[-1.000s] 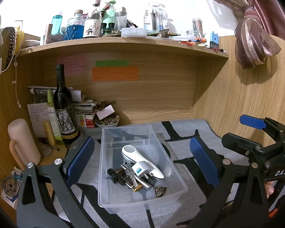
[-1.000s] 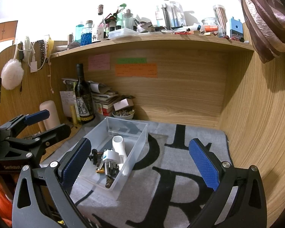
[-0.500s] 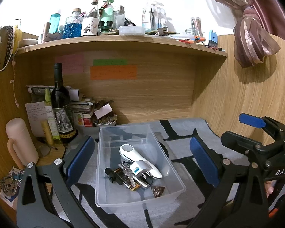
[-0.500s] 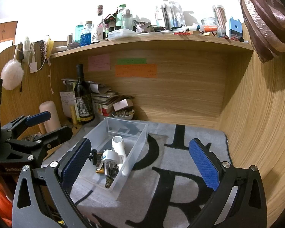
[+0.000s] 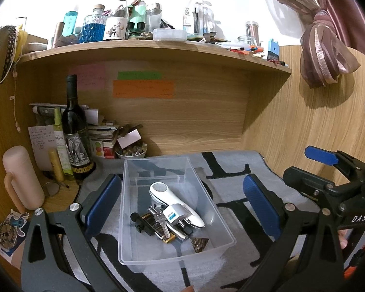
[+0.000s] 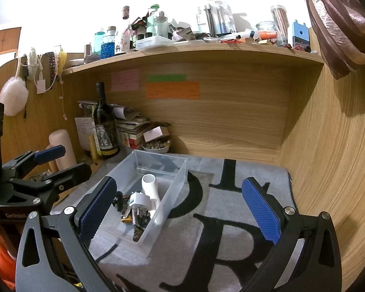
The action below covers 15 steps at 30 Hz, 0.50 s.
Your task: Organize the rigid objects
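A wooden desk alcove (image 5: 194, 121) frames the scene, its shelf (image 5: 158, 46) crowded with bottles and jars. A grey mat with black lettering (image 6: 231, 206) covers the desktop, and on it sits a clear plastic bin (image 5: 133, 219). A dark wine bottle (image 5: 75, 131) stands upright at the back left, well apart from the bin. Both tongs hang above the mat with jaws spread wide and nothing between them: the left gripper (image 5: 180, 204) straddles the bin, the right gripper (image 6: 180, 209) sits just to its right. Inside the bin lie a white handheld device (image 5: 175, 202), a white plug adapter (image 5: 176, 215), a key (image 5: 161, 221) and a small pine cone (image 5: 199, 243), clustered together.
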Motion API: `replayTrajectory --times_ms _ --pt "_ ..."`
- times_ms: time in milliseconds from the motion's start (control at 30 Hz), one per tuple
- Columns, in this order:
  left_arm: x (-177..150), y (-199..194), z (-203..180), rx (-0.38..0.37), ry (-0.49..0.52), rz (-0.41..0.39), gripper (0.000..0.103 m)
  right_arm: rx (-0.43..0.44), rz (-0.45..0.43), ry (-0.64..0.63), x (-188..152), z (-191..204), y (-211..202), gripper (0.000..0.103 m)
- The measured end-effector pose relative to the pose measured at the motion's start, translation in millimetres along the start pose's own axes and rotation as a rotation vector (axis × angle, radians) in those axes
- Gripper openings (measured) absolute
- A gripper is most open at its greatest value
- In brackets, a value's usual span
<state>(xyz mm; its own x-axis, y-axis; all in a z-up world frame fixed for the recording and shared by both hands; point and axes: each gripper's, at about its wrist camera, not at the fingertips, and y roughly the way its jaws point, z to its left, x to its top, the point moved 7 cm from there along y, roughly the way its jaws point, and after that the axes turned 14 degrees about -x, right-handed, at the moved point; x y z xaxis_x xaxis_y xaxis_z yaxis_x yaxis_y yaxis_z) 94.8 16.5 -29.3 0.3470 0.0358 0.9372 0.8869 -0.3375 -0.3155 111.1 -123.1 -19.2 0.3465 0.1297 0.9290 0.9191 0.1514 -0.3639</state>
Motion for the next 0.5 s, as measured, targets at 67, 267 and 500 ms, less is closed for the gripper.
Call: replayTrajectory --times_ms 67,267,500 --pt "-0.3 0.6 -0.6 -0.006 0.002 0.005 0.102 0.001 0.0 0.0 -0.4 -0.9 1.0 0.103" --pt "-0.1 1.2 2.5 -0.008 -0.004 0.007 0.102 0.005 0.003 0.0 -1.2 -2.7 3.9 0.103" --pt "0.0 4.1 7.0 -0.007 -0.014 0.012 0.102 0.011 0.016 0.002 -3.4 -3.5 9.7 0.103"
